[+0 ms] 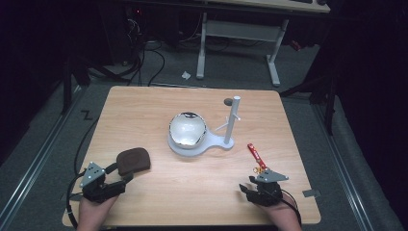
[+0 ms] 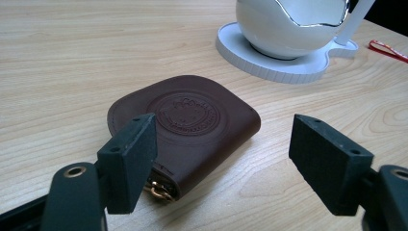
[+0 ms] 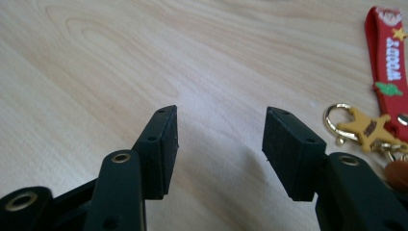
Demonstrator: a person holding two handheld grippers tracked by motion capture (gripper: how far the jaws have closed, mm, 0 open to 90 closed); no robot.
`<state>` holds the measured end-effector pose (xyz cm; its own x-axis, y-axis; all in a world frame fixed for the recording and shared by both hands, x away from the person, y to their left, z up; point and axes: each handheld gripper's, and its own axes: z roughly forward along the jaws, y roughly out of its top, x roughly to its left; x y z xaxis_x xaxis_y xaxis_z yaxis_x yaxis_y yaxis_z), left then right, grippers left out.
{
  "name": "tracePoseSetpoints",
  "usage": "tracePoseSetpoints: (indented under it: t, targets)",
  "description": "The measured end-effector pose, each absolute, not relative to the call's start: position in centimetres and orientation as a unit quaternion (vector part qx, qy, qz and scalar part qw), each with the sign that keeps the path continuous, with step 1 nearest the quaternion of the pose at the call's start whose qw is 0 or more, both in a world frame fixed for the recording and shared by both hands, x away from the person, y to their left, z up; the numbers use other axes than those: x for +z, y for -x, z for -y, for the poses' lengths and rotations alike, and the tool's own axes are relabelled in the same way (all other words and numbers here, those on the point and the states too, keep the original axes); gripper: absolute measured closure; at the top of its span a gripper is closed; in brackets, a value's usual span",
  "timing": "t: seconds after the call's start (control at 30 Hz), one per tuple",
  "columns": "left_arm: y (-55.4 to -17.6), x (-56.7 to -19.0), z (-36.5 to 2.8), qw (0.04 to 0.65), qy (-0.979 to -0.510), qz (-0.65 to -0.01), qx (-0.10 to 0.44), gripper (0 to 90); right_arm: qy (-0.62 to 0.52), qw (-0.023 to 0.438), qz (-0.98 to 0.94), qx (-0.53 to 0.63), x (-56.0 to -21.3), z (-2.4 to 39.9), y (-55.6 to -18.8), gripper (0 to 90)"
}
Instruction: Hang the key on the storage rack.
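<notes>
A brown leather pouch (image 1: 133, 160) with a round embossed stamp lies flat on the wooden table (image 1: 159, 103) at the front left. My left gripper (image 1: 122, 180) rests just short of it, open; in the left gripper view the pouch (image 2: 187, 125) sits ahead of the left gripper (image 2: 223, 144), its near corner behind one pad, neither pad pressing on it. At the front right my right gripper (image 1: 248, 184) lies open on bare wood. A red strap keychain (image 3: 387, 62) with a gold clasp and star charm (image 3: 365, 127) lies beside the right gripper (image 3: 219, 139), outside the jaws.
Mid-table stands a white base (image 1: 211, 144) carrying a mirrored bowl (image 1: 187, 129) and an upright post (image 1: 232, 120). A small dark round thing (image 1: 228, 101) lies behind the post. The keychain (image 1: 255, 155) points toward the base. A desk frame (image 1: 238, 33) stands beyond the table.
</notes>
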<state>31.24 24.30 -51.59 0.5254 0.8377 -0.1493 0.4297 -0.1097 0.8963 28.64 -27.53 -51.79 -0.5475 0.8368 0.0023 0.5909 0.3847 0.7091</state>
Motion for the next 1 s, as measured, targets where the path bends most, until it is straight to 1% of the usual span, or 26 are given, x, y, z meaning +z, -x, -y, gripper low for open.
tracePoseSetpoints:
  t: [0.1, 0.23, 0.33, 0.43, 0.47, 0.57, 0.67, 0.8, 0.87, 1.0]
  targets:
    - [-31.1, -51.5, -24.3, 0.502, -0.716, -0.439, 0.205, 25.9, -0.443, 0.172, -0.817, 0.327, -51.3, 27.9, -28.4, 48.0]
    - [-31.1, -51.5, -24.3, 0.502, -0.716, -0.44, 0.203, 25.9, -0.449, 0.155, -0.824, 0.309, -50.6, 29.0, -28.3, 51.5]
    - [-31.1, -51.6, -24.3, 0.502, -0.716, -0.441, 0.202, 25.9, -0.457, 0.154, -0.83, 0.282, -50.0, 30.0, -28.2, 51.2]
    - [-31.2, -51.6, -24.3, 0.501, -0.718, -0.44, 0.199, 25.9, -0.459, 0.145, -0.835, 0.266, -49.8, 30.6, -28.3, 51.5]
    - [-31.3, -51.6, -24.2, 0.501, -0.72, -0.438, 0.198, 25.9, -0.462, 0.137, -0.842, 0.243, -49.7, 31.0, -28.4, 51.6]
    - [-31.2, -51.6, -24.2, 0.5, -0.722, -0.435, 0.198, 25.9, -0.46, 0.139, -0.85, 0.218, -49.6, 31.5, -28.3, 52.0]
    - [-31.2, -51.6, -24.1, 0.499, -0.725, -0.432, 0.199, 25.9, -0.459, 0.133, -0.854, 0.205, -49.5, 31.5, -28.1, 51.8]
    - [-31.3, -51.6, -24.2, 0.499, -0.725, -0.432, 0.197, 26.0, -0.455, 0.126, -0.862, 0.186, -49.3, 31.7, -28.0, 49.1]
    - [-31.3, -51.6, -24.2, 0.498, -0.726, -0.432, 0.197, 26.0, -0.461, 0.114, -0.864, 0.169, -49.1, 31.9, -27.9, 47.5]
    - [-31.4, -51.7, -24.2, 0.498, -0.726, -0.433, 0.193, 26.2, -0.461, 0.111, -0.867, 0.156, -48.6, 32.3, -28.1, 46.8]
